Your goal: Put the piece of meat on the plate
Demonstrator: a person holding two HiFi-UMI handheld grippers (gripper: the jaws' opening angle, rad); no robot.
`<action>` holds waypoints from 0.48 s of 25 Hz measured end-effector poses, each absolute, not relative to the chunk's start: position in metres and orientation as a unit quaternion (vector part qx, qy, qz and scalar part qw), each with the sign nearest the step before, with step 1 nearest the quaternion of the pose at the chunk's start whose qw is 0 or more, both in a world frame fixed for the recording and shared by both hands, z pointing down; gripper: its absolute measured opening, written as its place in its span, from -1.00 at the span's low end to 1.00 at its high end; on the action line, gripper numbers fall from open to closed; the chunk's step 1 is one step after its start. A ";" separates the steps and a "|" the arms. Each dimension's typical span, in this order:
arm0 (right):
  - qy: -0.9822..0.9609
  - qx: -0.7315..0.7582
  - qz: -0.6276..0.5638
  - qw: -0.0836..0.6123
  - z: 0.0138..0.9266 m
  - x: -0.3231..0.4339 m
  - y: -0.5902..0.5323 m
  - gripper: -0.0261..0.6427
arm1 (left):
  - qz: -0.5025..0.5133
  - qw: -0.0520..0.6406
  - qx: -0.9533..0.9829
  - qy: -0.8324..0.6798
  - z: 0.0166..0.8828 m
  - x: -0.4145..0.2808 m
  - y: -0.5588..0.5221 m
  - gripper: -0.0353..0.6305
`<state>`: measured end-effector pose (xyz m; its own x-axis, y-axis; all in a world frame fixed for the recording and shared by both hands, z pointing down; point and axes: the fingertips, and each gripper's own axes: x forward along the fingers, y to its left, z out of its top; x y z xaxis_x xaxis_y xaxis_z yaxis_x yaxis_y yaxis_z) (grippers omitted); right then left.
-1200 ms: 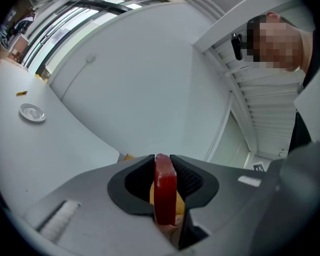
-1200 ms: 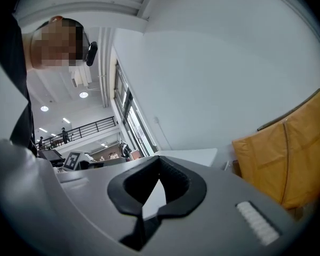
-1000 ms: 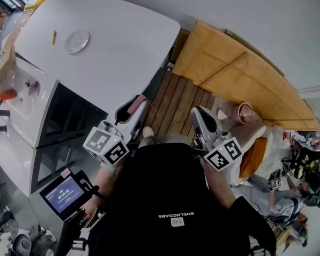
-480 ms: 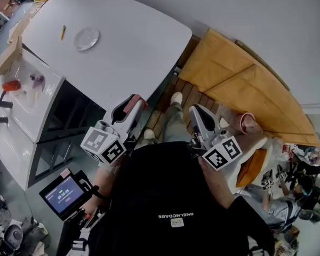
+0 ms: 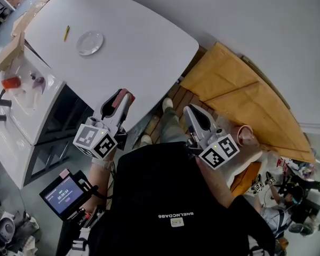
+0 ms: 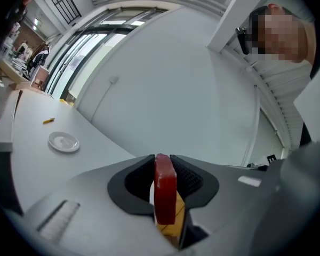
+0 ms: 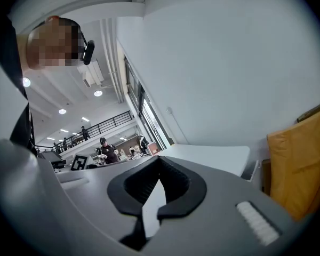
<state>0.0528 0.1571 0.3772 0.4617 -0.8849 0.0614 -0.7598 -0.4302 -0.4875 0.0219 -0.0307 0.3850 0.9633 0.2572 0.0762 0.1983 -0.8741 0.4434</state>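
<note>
A red slab of meat (image 6: 165,191) stands on edge between the pads of my left gripper (image 6: 164,175), which is shut on it. In the head view that gripper (image 5: 117,103) hangs over the near edge of the white table (image 5: 144,41), the meat (image 5: 125,96) showing pink at its tip. The small white plate (image 5: 89,42) lies far across the table, beside a yellow pencil (image 5: 66,33); the left gripper view shows the plate (image 6: 63,141) well ahead and to the left. My right gripper (image 5: 194,119) is off the table's right end, shut with nothing in it (image 7: 159,167).
A white cabinet (image 5: 32,100) with small red and purple items on top stands left of the table. Yellow-brown boards (image 5: 240,89) and wooden slats (image 5: 176,97) lie on the floor to the right. A small screen (image 5: 64,192) sits low at the left.
Both grippers have moved forward towards the table; the left one, still holding the meat, now reaches over its near edge. The plate looks closer.
</note>
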 end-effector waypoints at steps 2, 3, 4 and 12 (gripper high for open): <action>0.505 -0.824 -0.165 0.196 0.388 0.071 0.141 -0.90 | 0.066 0.218 0.969 0.100 0.396 0.040 -0.053 -0.57; 0.510 -0.821 -0.169 0.194 0.392 0.081 0.135 -0.90 | 0.065 0.216 0.970 0.090 0.401 0.049 -0.063 -0.57; 0.514 -0.818 -0.173 0.192 0.395 0.090 0.130 -0.90 | 0.065 0.212 0.972 0.082 0.405 0.057 -0.071 -0.57; 0.540 -0.803 -0.188 0.166 0.392 0.132 0.107 -0.90 | 0.052 0.195 0.979 0.029 0.412 0.103 -0.126 -0.57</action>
<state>0.1322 0.1069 0.3924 0.3458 -0.9302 0.1234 -0.8052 -0.3617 -0.4698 0.1030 -0.1256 0.4122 0.9930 0.0768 0.0903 0.0364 -0.9227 0.3839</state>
